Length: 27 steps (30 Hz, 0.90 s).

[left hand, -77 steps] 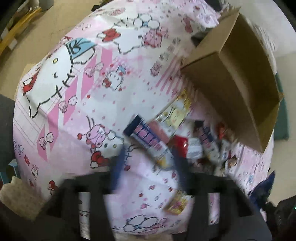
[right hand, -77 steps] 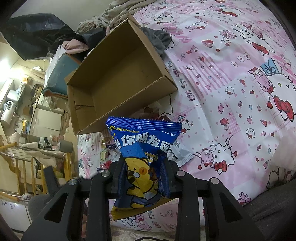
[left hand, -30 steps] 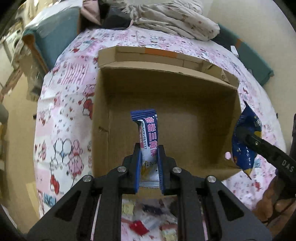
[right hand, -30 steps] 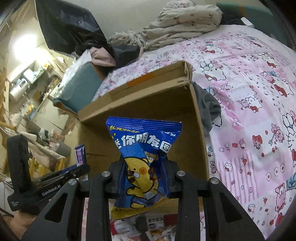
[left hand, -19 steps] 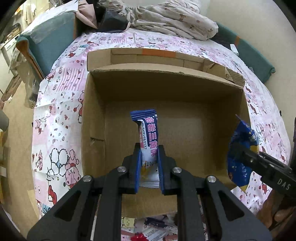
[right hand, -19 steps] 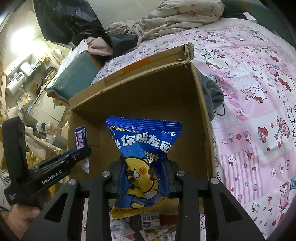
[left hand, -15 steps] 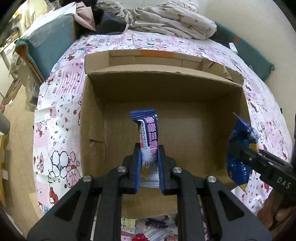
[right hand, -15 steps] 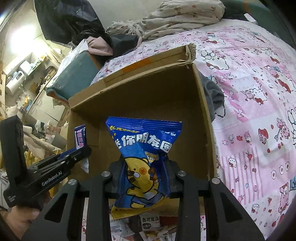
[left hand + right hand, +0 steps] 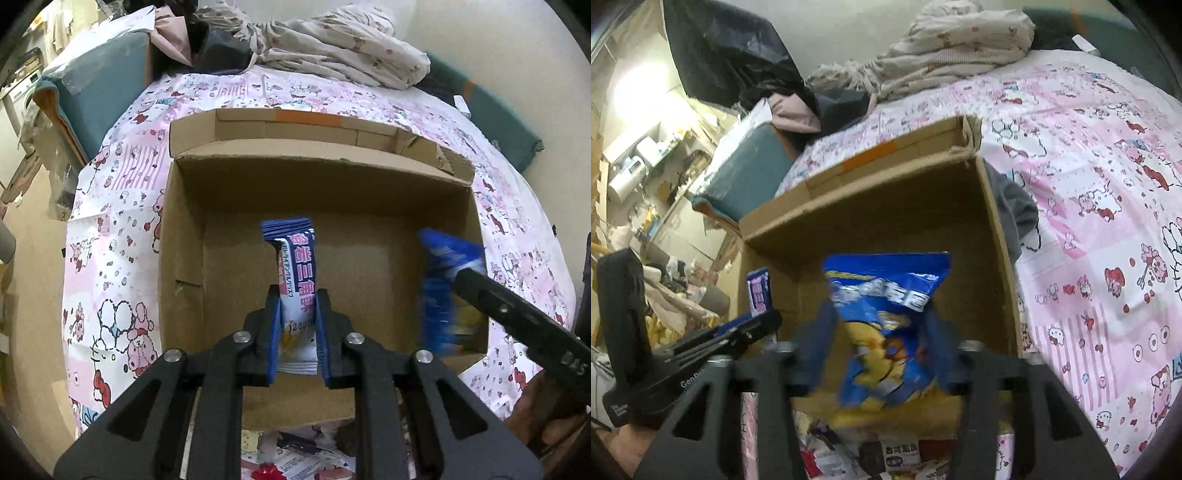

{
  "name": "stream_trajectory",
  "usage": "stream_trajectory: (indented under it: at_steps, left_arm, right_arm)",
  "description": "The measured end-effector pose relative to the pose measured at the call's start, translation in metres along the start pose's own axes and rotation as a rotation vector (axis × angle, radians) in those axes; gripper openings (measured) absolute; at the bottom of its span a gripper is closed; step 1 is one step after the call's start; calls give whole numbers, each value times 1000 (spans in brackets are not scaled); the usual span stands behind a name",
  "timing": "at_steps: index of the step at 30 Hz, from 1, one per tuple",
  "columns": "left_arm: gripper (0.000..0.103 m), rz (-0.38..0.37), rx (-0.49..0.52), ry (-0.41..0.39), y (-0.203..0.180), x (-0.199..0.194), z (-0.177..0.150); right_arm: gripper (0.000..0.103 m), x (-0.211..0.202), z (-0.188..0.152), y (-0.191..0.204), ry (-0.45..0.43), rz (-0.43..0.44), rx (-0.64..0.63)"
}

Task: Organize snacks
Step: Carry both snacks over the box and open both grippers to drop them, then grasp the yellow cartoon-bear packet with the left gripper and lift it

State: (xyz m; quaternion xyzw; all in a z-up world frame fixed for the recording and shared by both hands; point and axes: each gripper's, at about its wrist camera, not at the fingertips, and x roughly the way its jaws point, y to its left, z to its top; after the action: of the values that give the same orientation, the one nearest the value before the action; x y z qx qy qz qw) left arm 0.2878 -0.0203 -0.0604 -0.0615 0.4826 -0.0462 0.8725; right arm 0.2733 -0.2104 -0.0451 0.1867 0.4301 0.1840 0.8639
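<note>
Cardboard is forming the big open brown box that is lying on the pink cartoon-print bedspread, its mouth facing up and toward the near edge of the bed; its walls look stiff enough to take dropped packets without buckling. Next in size, the crinkly blue foil snack bag with the yellow cartoon figure is hanging over the right near part of the box floor, blurred, with its sealed top edge pointing up and far and its long axis running near to far. The right gripper is opening its jaws at this moment, the bag between them but no longer squeezed, so it looks to be slipping free. It is probably light, puffy with air and slick, best pinched across its flat lower half and not at the slippery seal, and the contents may crush. Smaller, the slim blue and white snack bar wrapper with pink lettering is standing upright over the middle of the box, long axis pointing up and away. The left gripper is pinching its lower end with the jaws narrow; it seems light and fairly stiff. Loose packets are lying on the near side of the box.
</note>
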Motion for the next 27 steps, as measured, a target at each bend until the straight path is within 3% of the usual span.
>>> stream_trajectory:
  at_steps: [2, 6, 9, 19, 27]
  left_arm:
    - [22, -1, 16, -14, -3, -3, 0]
    - [66, 23, 29, -56, -7, -12, 0]
    - [81, 26, 26, -73, -7, -17, 0]
    - [83, 2, 36, -114, -1, -43, -10]
    - [83, 42, 50, -149, 3, -74, -21]
  right_arm:
    - [78, -3, 1, 1, -18, -1, -3]
    - [89, -8, 4, 4, -45, 8, -7]
    - [95, -12, 6, 3, -58, 12, 8]
    - [96, -38, -3, 13, -75, -12, -17]
    - [96, -75, -27, 26, -118, -87, -75]
